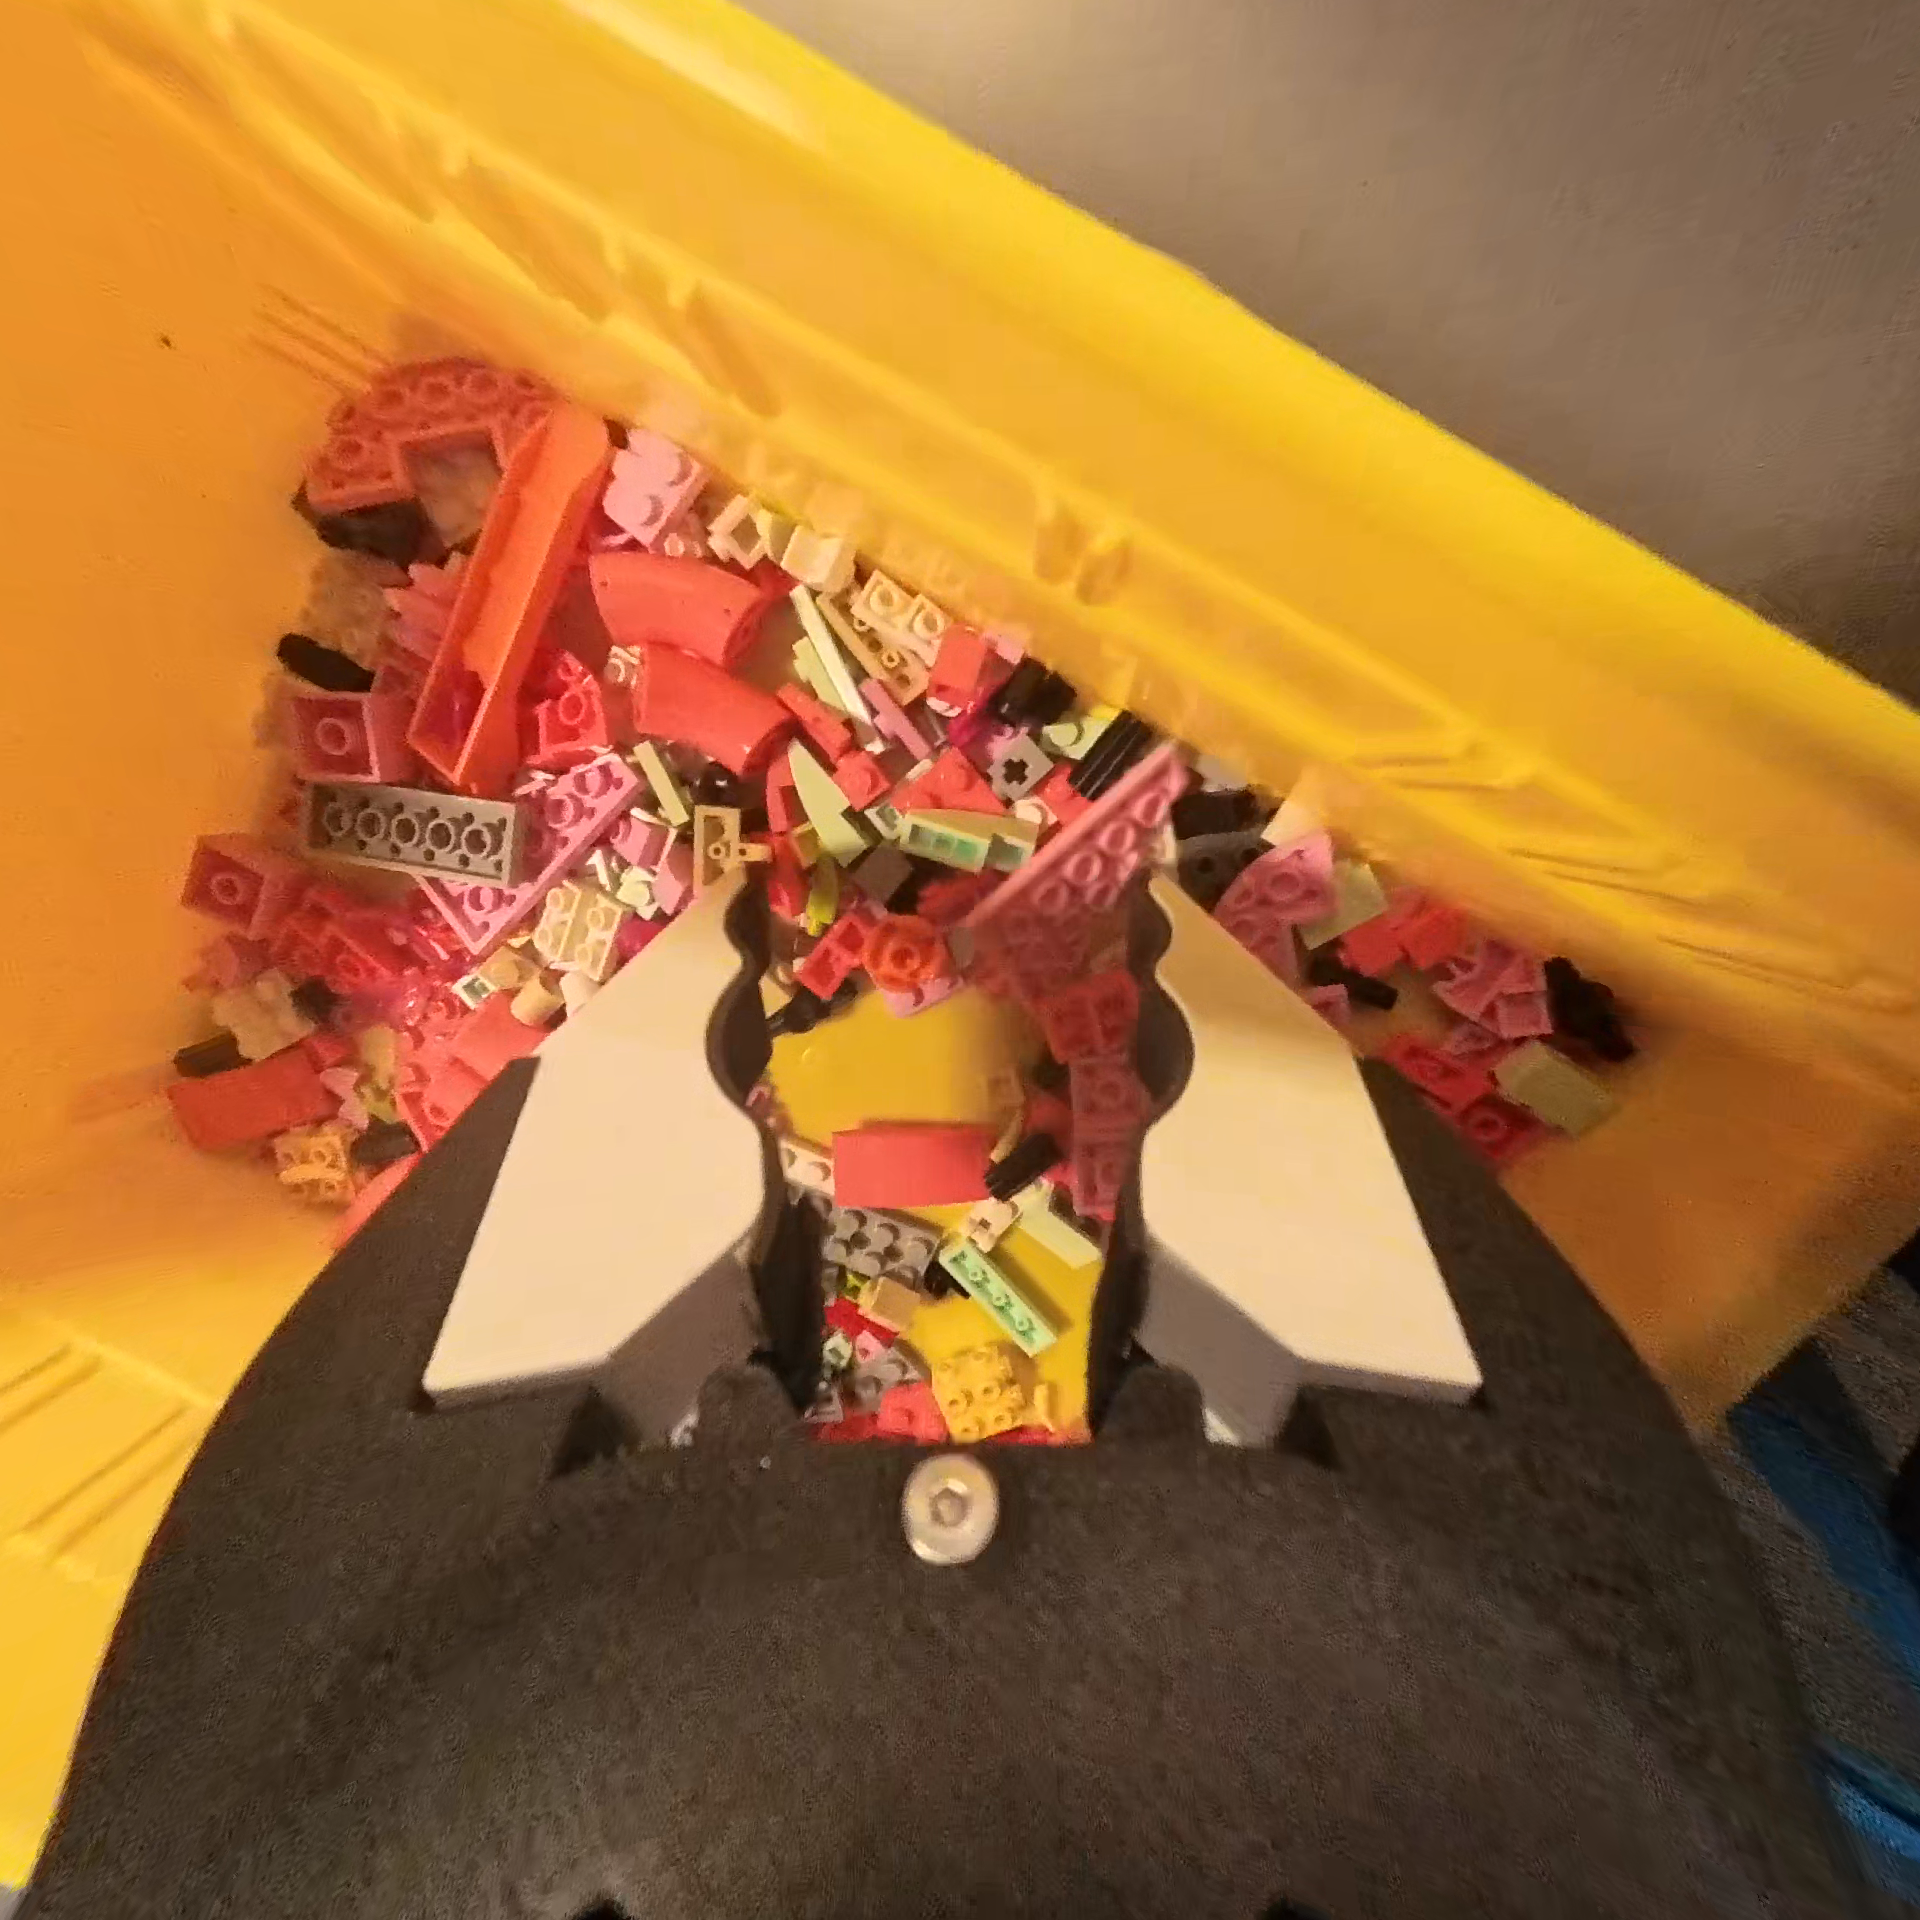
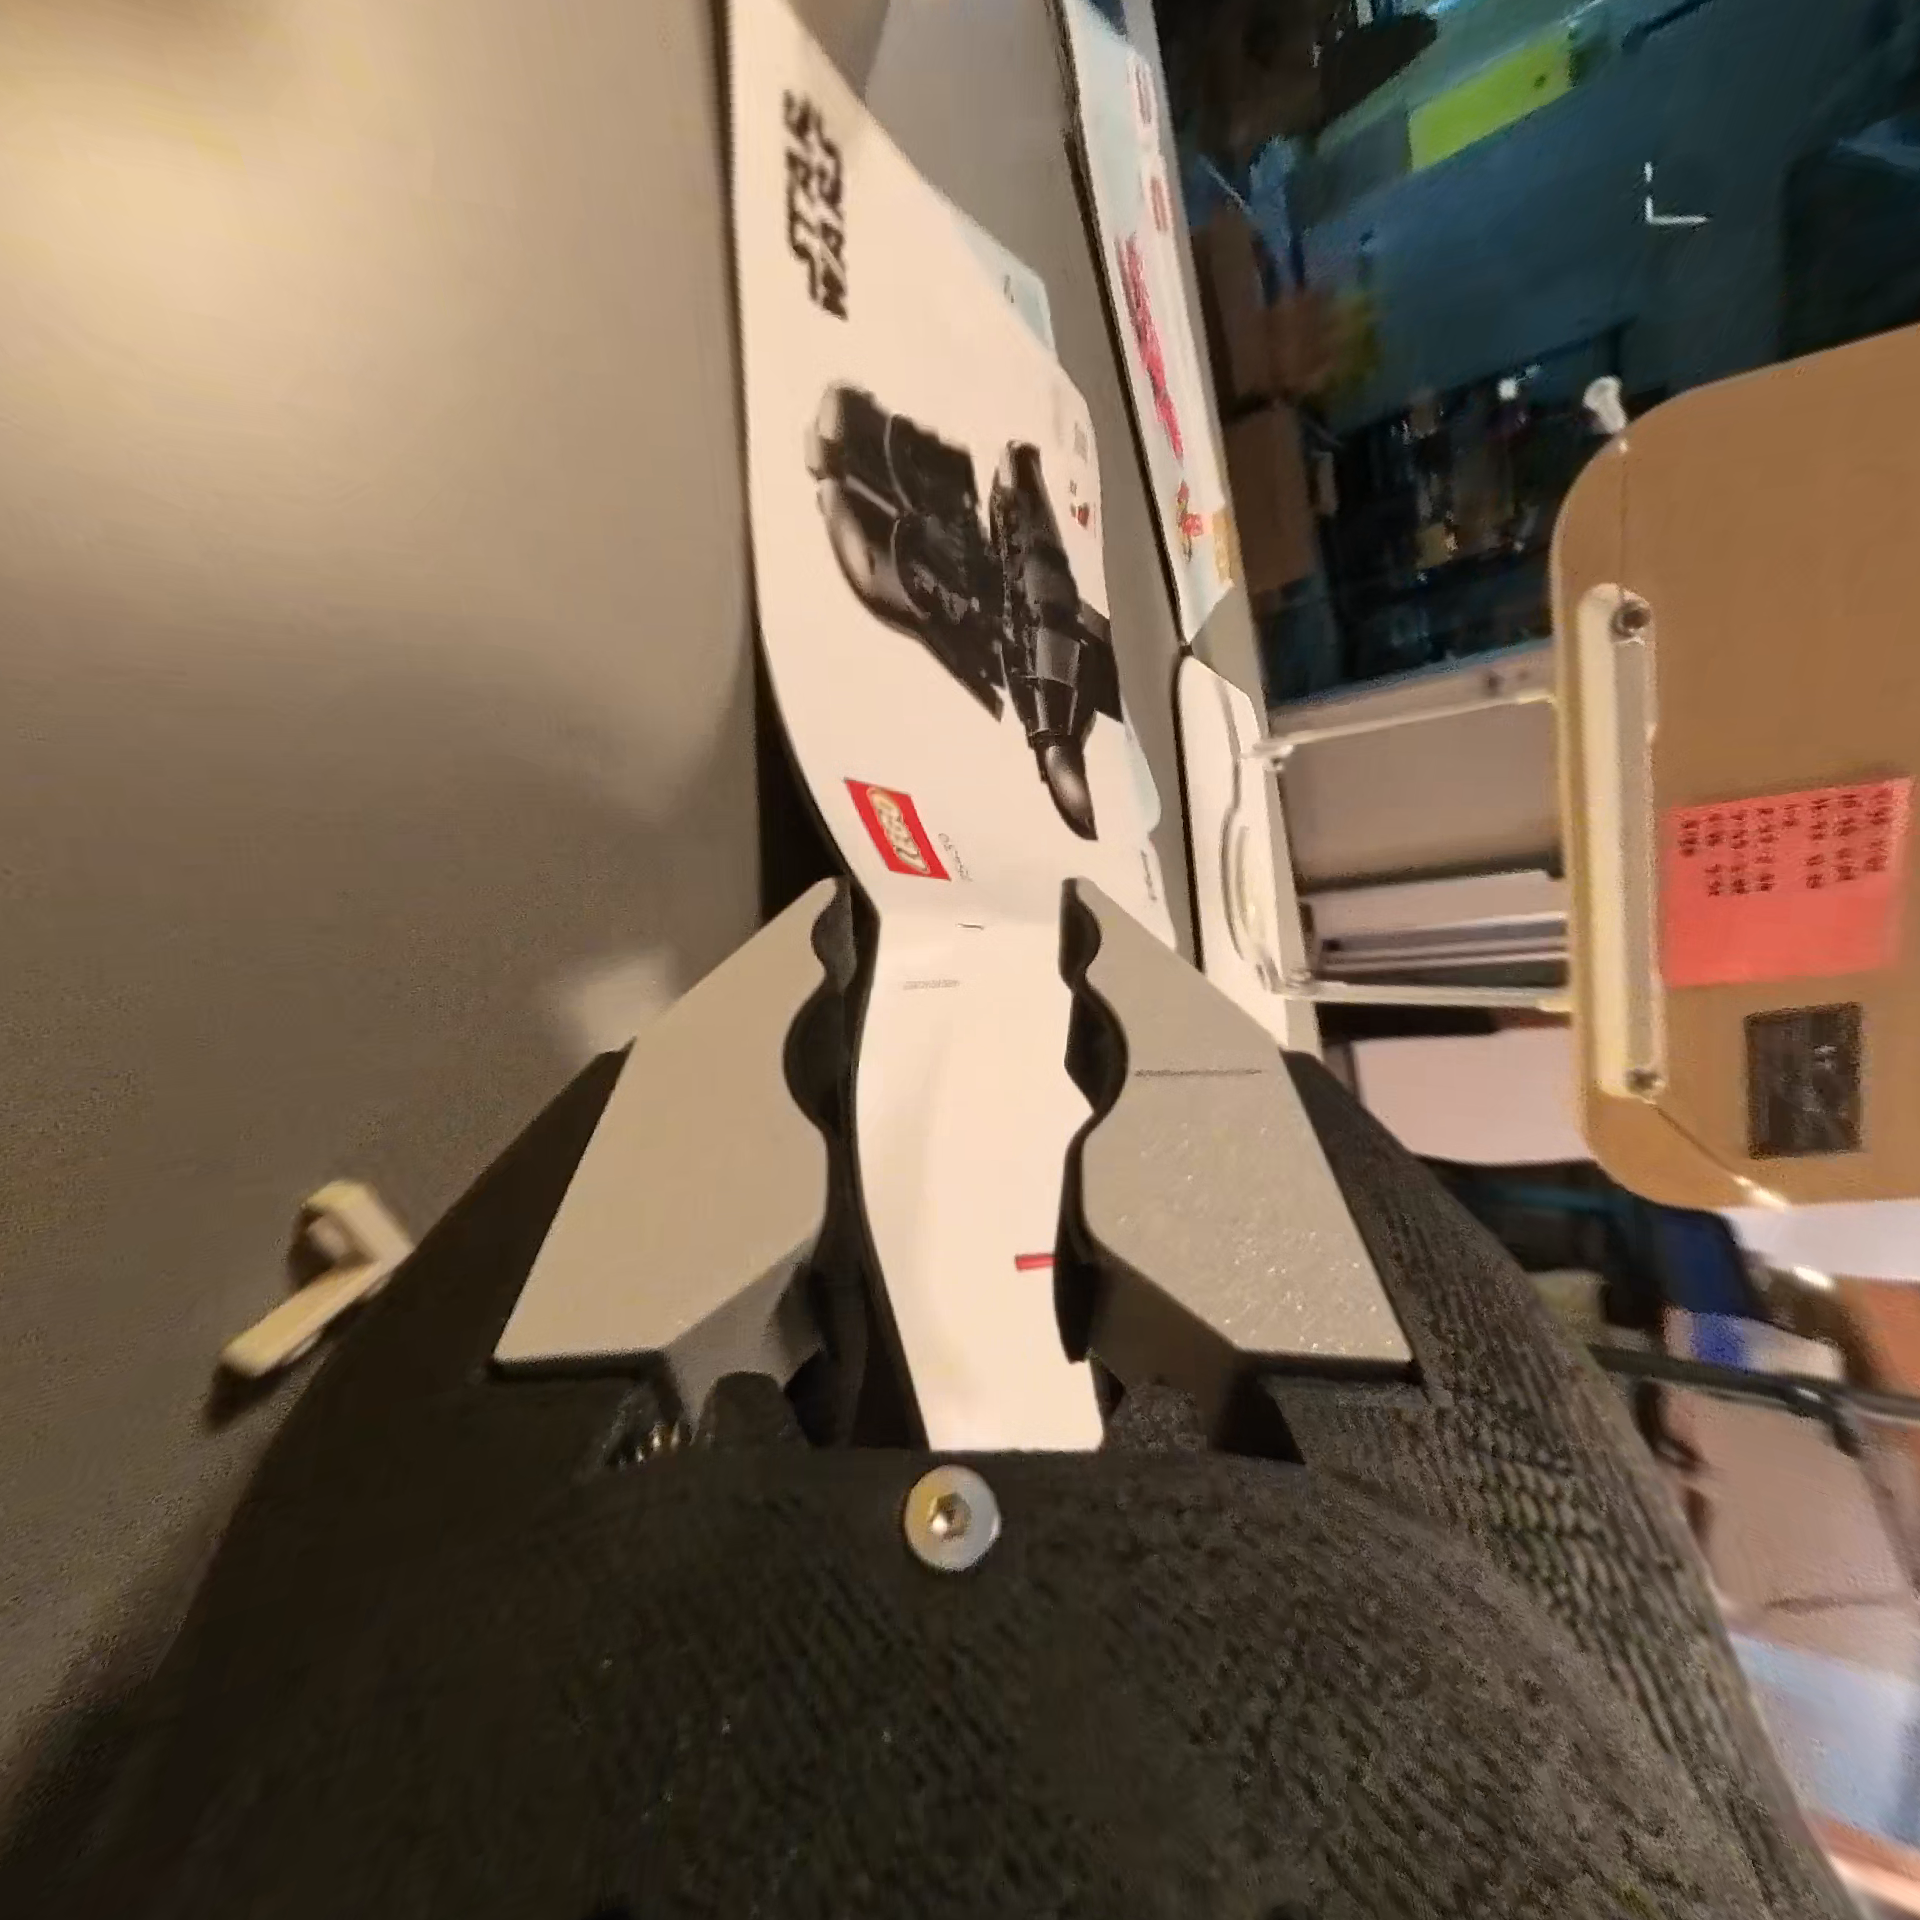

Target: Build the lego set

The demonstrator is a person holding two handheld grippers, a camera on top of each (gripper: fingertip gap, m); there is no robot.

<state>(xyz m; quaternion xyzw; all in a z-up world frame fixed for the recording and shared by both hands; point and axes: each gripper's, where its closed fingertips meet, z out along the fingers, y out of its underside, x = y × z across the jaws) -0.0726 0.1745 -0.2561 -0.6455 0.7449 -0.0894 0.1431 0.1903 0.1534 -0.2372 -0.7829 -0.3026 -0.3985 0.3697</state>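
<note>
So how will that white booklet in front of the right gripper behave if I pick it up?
Probably floppy: the booklet already curves along its length between the right gripper's open jaws. Its cover looks smooth, so it may slip in a light pinch. It looks thin and so probably light, though held by one edge the free end would likely droop.

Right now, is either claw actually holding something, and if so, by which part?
No. The left claw stands open over loose toy bricks in a yellow bin. The right claw stands open around a white booklet, whose lower edge lies between its fingers.
</note>
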